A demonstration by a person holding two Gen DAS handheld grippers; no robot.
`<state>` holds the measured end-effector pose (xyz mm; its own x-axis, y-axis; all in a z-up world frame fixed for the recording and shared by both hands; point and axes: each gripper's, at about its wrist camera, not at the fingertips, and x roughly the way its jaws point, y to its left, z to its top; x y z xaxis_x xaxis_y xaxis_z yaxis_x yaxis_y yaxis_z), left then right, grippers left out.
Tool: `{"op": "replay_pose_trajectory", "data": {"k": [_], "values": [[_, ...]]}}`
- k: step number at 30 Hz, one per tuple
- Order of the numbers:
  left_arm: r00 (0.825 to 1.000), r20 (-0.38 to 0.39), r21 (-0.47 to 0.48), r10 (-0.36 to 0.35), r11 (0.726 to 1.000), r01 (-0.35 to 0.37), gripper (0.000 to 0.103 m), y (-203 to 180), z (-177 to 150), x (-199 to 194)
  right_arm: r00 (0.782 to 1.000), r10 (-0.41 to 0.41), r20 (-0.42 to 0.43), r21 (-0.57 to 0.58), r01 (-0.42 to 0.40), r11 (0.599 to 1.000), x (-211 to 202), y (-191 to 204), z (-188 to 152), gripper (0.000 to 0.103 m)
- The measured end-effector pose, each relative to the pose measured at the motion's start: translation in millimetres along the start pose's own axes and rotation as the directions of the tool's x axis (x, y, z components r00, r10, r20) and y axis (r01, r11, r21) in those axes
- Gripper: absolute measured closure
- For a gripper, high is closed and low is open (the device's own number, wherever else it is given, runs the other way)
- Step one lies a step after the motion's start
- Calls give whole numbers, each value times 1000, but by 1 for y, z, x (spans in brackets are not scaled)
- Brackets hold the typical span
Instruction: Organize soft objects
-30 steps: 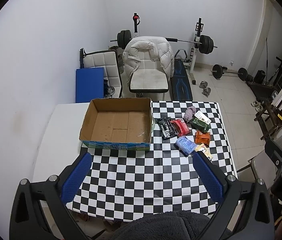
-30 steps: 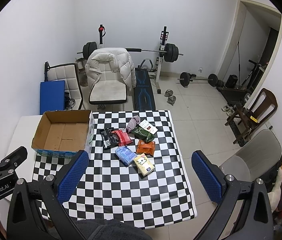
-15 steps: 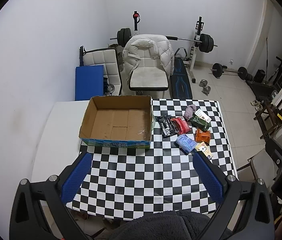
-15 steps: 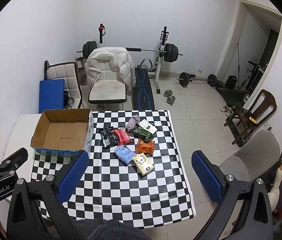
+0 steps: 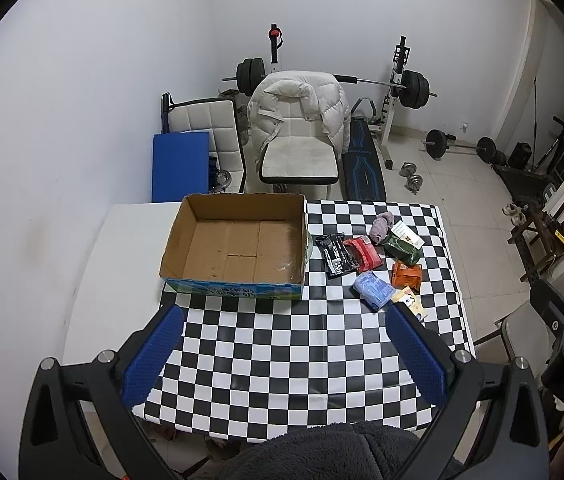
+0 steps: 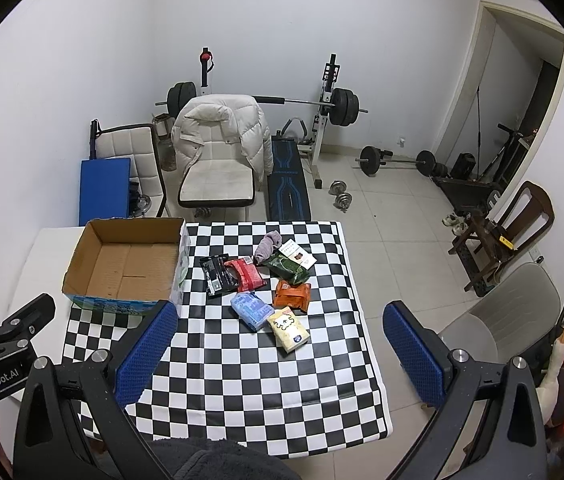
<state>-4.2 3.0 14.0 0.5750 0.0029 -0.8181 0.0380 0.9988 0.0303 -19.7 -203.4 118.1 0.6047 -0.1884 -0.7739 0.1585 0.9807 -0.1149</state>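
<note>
Both tongs [image 5: 282, 354] [image 6: 278, 342] rose slightly, spread empty | packets [image 6: 266, 292] beside box [image 6: 122, 264] | chair [image 6: 218, 168] behind table [image 6: 242, 380]

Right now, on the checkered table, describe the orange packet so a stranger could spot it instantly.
Start at the open cardboard box on the checkered tablecloth; the soft packets lie to its right. The orange packet sits between the dark green packet and the pale yellow tissue pack. It is the only orange one.
</note>
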Motion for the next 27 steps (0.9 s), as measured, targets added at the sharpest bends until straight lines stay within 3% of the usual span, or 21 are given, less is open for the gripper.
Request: {"op": "replay_pose_trajectory", "data": {"k": [27], "values": [[1000, 0, -8, -5, 1000, 5, 0, 1, 1, -1, 1000, 2, -2, -2, -2, 1000, -1, 6, 13, 0]]}}
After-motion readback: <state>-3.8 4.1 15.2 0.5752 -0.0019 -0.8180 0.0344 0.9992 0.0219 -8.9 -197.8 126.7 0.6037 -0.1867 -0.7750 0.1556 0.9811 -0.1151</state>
